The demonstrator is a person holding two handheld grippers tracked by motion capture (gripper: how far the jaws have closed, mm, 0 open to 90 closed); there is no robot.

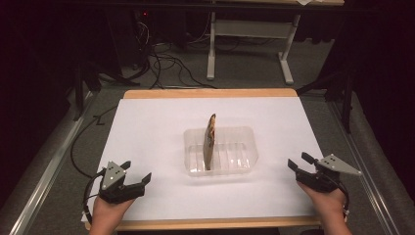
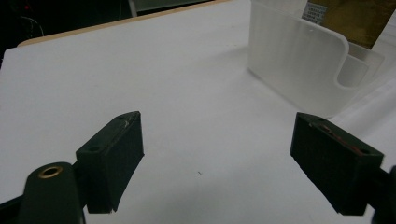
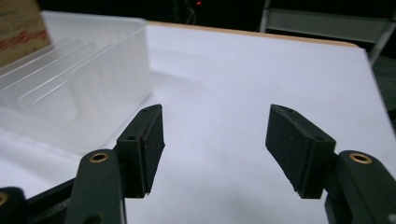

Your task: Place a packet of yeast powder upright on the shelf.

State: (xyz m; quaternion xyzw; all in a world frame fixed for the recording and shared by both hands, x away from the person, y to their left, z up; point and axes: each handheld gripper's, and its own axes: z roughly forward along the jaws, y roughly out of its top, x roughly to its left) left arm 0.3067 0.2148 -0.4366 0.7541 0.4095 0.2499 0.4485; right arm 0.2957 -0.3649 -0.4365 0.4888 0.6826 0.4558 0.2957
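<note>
Now I'm holding the left gripper [image 1: 138, 172] wide open and empty near the table's front left; the clear ribbed plastic tray [image 1: 243, 147], with a brown flat packet [image 1: 210, 143] standing upright inside, is sitting mid-table between both; the right gripper [image 1: 298, 161] is gaping empty too.

A lab: dark curtains, floor cables [image 1: 166, 63], white-covered test table [image 1: 147, 127]
</note>
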